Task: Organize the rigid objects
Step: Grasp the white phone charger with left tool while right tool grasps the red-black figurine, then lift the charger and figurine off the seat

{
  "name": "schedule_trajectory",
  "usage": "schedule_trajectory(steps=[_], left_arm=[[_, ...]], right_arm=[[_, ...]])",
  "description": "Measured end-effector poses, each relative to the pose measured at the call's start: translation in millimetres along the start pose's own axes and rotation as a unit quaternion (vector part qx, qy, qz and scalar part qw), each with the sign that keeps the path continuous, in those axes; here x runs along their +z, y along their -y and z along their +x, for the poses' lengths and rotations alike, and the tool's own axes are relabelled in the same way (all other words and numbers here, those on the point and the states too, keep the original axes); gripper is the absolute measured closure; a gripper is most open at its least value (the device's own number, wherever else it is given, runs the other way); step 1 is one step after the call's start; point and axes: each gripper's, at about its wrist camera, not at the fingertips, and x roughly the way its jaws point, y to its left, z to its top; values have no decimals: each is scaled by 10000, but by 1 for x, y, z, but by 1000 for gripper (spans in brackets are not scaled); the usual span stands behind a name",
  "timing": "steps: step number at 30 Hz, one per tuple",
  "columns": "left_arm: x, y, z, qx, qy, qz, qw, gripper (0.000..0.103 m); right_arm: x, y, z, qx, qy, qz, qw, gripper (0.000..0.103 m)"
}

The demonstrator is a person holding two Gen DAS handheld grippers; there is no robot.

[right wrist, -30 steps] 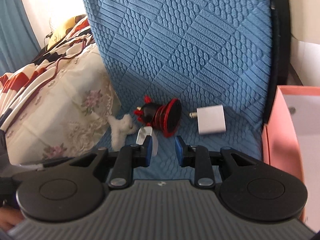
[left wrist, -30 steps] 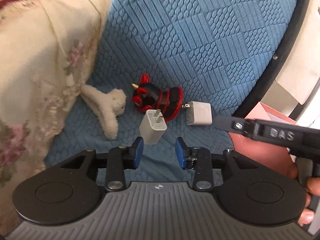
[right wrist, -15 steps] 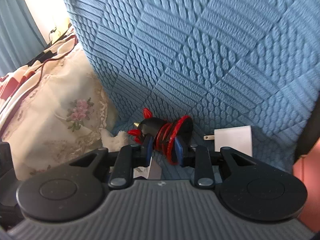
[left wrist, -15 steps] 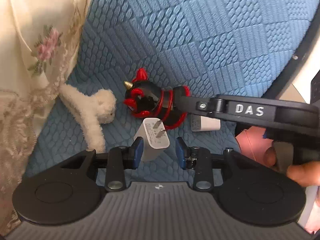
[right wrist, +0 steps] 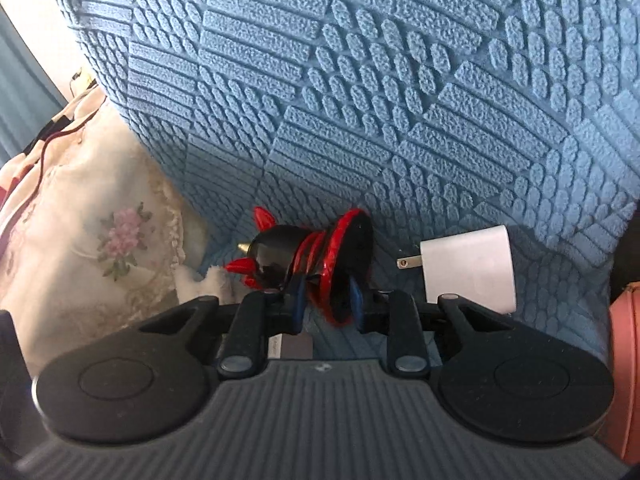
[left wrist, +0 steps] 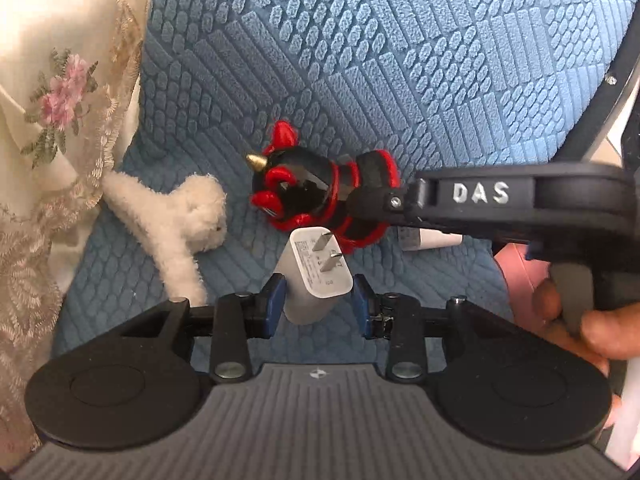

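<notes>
On a blue textured cushion (left wrist: 400, 60) lie a black-and-red horned figurine (left wrist: 308, 192), a white charger plug (left wrist: 316, 276) and a second white charger (right wrist: 468, 268). My left gripper (left wrist: 319, 304) is open with its blue pads on either side of the near white charger, prongs pointing up. My right gripper (right wrist: 325, 306) is open around the figurine's (right wrist: 308, 256) red-rimmed base; in the left wrist view its arm (left wrist: 480, 200) reaches in from the right. The second charger is mostly hidden behind that arm in the left wrist view.
A white plush toy (left wrist: 176, 224) lies left of the figurine. A cream floral bedcover (left wrist: 52, 120) borders the cushion on the left. A pink box (right wrist: 628, 380) stands at the right edge. The cushion's dark rim (left wrist: 600, 100) curves along the right.
Both grippers moved forward and down. The left one now straddles the near white charger. The right one now has the figurine's base between its pads.
</notes>
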Motion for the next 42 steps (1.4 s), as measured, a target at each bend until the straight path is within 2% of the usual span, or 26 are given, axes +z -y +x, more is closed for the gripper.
schedule_trajectory(steps=[9, 11, 13, 16, 26, 42], left_arm=[[-1, 2, 10, 103, 65, 126, 9998, 61], [-1, 3, 10, 156, 59, 178, 9997, 64], [0, 3, 9, 237, 46, 148, 9996, 67], [-1, -1, 4, 206, -36, -4, 9998, 69], [-17, 1, -28, 269, -96, -74, 9996, 70], [-75, 6, -90, 203, -38, -333, 9992, 72]], right_arm=[[-5, 11, -23, -292, -41, -11, 9996, 78], [-8, 14, -30, -284, -49, 32, 9996, 79], [-14, 15, -36, -263, -72, 72, 9996, 85], [-22, 10, -42, -348, -83, -16, 9994, 85], [-50, 2, -73, -519, -134, -103, 9985, 87], [-117, -25, -129, -800, -111, -247, 9964, 88]])
